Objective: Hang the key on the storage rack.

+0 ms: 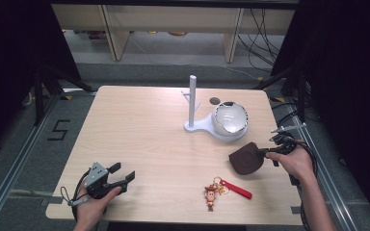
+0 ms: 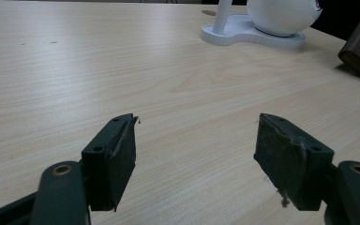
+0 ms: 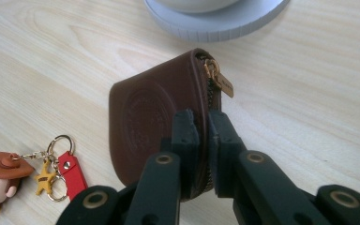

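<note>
The right tool (image 3: 201, 140) is clamping its jaws together on the zipper edge of a brown leather coin pouch (image 3: 154, 117), which is hanging just ahead of the tool, tilted above the table (image 1: 139, 144). The left tool (image 2: 194, 154) is resting near the table's front edge with its jaws apart and nothing between them. The grip is biting only a narrow strip by the zipper, so the pouch is likely risking a swing or a slip out. A cowboy keychain (image 3: 9, 180) with a red strap is lying just beside the pouch, and the white stand (image 1: 207, 126) is sitting close beyond it; a careless swing could be knocking either.
</note>
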`<state>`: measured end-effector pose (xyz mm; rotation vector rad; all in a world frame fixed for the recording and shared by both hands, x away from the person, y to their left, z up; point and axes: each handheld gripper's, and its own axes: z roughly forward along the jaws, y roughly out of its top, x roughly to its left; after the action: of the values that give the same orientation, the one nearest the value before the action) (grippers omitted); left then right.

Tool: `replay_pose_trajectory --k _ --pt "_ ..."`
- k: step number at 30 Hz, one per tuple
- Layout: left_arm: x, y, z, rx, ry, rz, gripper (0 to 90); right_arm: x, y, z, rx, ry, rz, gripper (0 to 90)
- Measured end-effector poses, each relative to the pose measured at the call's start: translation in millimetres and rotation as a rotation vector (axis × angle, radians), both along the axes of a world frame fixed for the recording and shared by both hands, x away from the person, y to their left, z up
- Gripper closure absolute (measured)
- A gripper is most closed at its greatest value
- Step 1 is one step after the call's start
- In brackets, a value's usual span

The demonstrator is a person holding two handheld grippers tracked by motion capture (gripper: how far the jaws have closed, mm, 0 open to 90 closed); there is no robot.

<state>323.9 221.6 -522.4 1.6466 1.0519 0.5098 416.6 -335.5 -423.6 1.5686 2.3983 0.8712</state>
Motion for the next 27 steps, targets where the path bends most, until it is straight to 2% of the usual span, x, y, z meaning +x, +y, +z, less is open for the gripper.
replay_pose_trajectory --k 1,4,5,7,8,10,11,13,14,16,17,19,21,22,23,24,27 --pt "0.3 -0.2 -0.5 -0.007 -0.004 -0.004 28.4 -5.3 1.3 4.3 0.000 -0.020 -0.002 84.1" --pt "0.5 -0.3 -0.5 -0.006 -0.005 -0.004 28.5 -9.1 2.6 7.6 -0.003 -0.027 0.000 84.3" --pt "0.6 -0.6 -0.5 -0.009 -0.006 -0.004 28.5 -12.8 4.0 9.3 -0.010 -0.052 0.000 84.6" --pt "0.0 -0.5 0.2 0.003 -0.001 0.000 28.5 -13.4 3.6 9.5 -0.019 -0.069 0.006 84.6" --pt "-0.1 -0.8 0.0 0.001 -0.002 -0.002 28.5 -18.4 6.3 12.4 -0.005 -0.057 -0.017 84.7" --pt "-0.1 -0.8 0.0 0.001 -0.003 -0.003 28.6 -19.7 6.3 13.3 0.003 -0.050 -0.009 84.8" --pt "-0.7 -0.5 0.7 0.011 0.000 0.000 28.5 -20.6 5.8 13.0 -0.016 -0.098 0.011 84.9" --pt "-0.7 -0.2 0.8 0.011 -0.001 0.000 28.5 -23.1 7.6 14.1 -0.030 -0.116 0.000 84.9" --pt "-0.7 -0.1 0.6 0.010 -0.002 0.000 28.6 -23.8 8.2 13.9 -0.022 -0.159 0.013 84.9" --pt "-0.3 -0.1 0.1 0.001 -0.007 -0.002 28.5 -25.1 8.8 15.4 -0.028 -0.151 0.015 84.9" --pt "-0.3 0.0 0.0 0.002 -0.006 -0.002 28.5 -26.9 11.2 16.0 -0.023 -0.178 -0.014 84.8" --pt "-0.5 -0.1 0.3 0.006 -0.006 -0.002 28.5 -29.3 12.2 19.9 -0.024 -0.163 -0.006 84.8" --pt "-0.5 -0.1 0.3 0.007 -0.006 -0.002 28.5 -29.1 12.2 20.5 -0.022 -0.167 -0.005 84.8" --pt "-0.4 -0.2 0.3 0.006 -0.006 -0.002 28.5 -28.9 12.7 19.7 -0.027 -0.202 -0.011 84.8" --pt "-0.5 0.0 0.6 0.009 -0.006 -0.001 28.5 -30.2 13.2 22.4 -0.036 -0.209 -0.029 84.8" --pt "-0.5 0.0 0.6 0.009 -0.006 -0.001 28.5 -29.0 13.1 22.4 -0.021 -0.226 -0.013 84.8" --pt "0.0 -0.1 -0.2 0.000 -0.010 -0.002 28.5 -30.4 14.2 24.3 -0.018 -0.225 -0.014 84.8"
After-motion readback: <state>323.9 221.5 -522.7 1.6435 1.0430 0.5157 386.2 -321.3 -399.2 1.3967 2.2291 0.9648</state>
